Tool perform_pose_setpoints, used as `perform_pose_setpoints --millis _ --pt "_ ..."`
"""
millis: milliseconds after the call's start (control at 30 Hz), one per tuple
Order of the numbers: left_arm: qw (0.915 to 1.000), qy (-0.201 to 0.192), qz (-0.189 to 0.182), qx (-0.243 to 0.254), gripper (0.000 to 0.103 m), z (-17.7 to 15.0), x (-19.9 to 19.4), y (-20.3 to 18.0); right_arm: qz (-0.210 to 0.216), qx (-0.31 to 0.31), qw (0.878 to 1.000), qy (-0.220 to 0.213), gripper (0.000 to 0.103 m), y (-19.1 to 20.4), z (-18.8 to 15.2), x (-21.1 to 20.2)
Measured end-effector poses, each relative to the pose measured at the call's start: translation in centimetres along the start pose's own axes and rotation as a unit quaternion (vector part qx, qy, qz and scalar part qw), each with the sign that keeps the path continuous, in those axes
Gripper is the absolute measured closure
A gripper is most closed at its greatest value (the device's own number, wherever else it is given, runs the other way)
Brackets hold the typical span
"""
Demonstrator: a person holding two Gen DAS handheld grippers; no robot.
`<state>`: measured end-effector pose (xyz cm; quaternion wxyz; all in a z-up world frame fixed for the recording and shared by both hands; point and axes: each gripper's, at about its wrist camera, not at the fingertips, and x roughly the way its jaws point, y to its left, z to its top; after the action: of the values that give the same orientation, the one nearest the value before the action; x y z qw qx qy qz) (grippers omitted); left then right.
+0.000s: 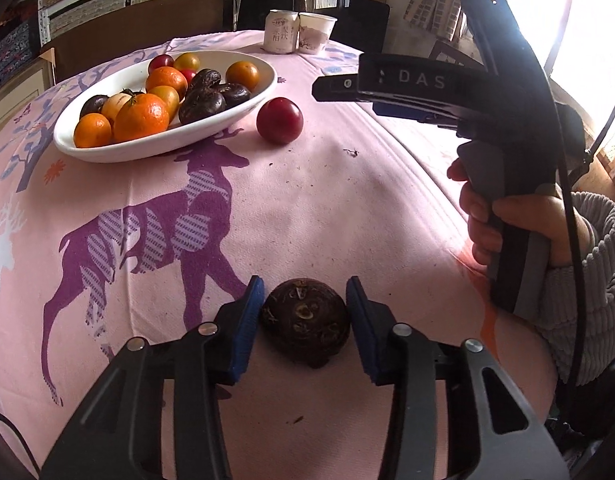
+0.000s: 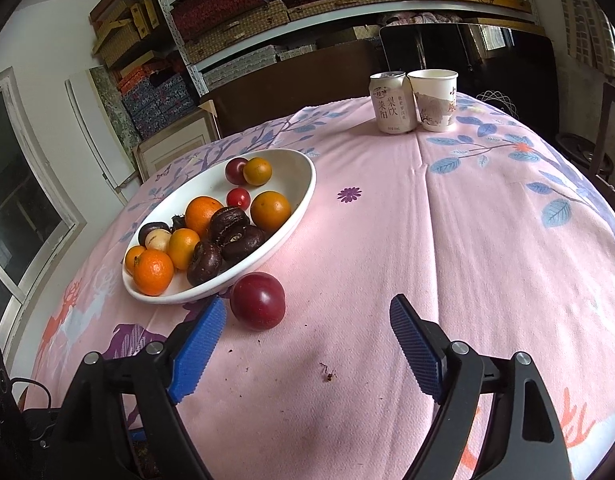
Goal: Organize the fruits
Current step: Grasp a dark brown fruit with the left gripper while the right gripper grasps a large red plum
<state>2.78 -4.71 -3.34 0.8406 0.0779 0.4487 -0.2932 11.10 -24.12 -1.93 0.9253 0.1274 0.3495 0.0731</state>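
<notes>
A dark brown water chestnut (image 1: 306, 321) sits between the blue pads of my left gripper (image 1: 305, 312); the left pad touches it, the right pad is at its edge, and it seems to rest on the pink cloth. A white oval bowl (image 1: 243, 110) at the far left holds oranges, small tomatoes and more chestnuts; it also shows in the right wrist view (image 2: 303, 196). A red plum (image 1: 279, 120) lies on the cloth beside the bowl. My right gripper (image 2: 307, 344) is open and empty, just short of the plum (image 2: 258, 301), and appears from the side at right (image 1: 335, 88).
A drink can (image 2: 392, 102) and a paper cup (image 2: 433, 99) stand at the table's far edge. The pink tablecloth (image 2: 447, 240) has deer and leaf prints and a few dark crumbs (image 2: 327, 372). Shelves of boxes stand behind the table.
</notes>
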Motion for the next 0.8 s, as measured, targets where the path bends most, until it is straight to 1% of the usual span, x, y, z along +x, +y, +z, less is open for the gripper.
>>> perform_pose_setpoints --millis 167,233,267,300,367,400,500,567,600,667,733,800 --pt "1.0 -0.003 0.001 -0.005 0.062 -0.9 -0.7 -0.3 0.0 -0.002 1.0 0.003 0.018 0.0 -0.1 0.2" --pt "0.9998 -0.012 0.009 -0.009 0.062 -1.0 -1.1 -0.2 0.0 -0.003 1.0 0.004 0.018 0.0 -0.1 0.2" --pt "0.9996 -0.018 0.019 -0.011 0.062 -0.9 -1.3 -0.1 0.0 -0.003 1.0 0.004 0.018 0.0 -0.1 0.2" --pt "0.999 -0.027 0.035 -0.011 0.062 -0.6 -1.5 0.2 -0.001 -0.003 1.0 0.004 0.018 0.0 -0.1 0.2" --pt "0.9951 -0.043 0.089 -0.006 0.062 0.5 -1.7 1.0 -0.002 -0.004 1.0 0.007 0.018 0.1 -0.2 0.4" --pt "0.9931 -0.048 0.106 -0.011 0.062 1.2 -1.7 1.8 -0.002 -0.006 1.0 0.009 0.018 0.2 -0.3 0.5" --pt "0.9889 -0.066 0.121 -0.055 0.062 3.5 -1.8 4.8 0.001 -0.016 1.0 0.012 0.018 0.7 -0.4 0.7" --pt "0.9834 -0.083 0.138 -0.084 0.062 4.5 -1.7 6.5 0.005 -0.025 1.0 0.015 0.018 1.2 -0.4 1.1" --pt "0.9815 -0.089 0.14 -0.097 0.062 4.6 -1.6 7.1 0.006 -0.032 0.999 0.018 0.018 1.6 -0.4 1.3" --pt "0.9802 -0.085 0.135 -0.118 0.062 4.3 -1.0 8.2 0.002 -0.053 0.998 0.026 0.018 2.6 -0.3 2.0" --pt "0.9801 -0.078 0.137 -0.12 0.062 4.0 -0.7 8.6 -0.01 -0.078 0.996 0.033 0.018 3.7 0.1 2.9" --pt "0.9795 -0.081 0.135 -0.125 0.062 3.9 -0.8 8.9 -0.025 -0.097 0.994 0.039 0.019 4.7 0.4 3.8"
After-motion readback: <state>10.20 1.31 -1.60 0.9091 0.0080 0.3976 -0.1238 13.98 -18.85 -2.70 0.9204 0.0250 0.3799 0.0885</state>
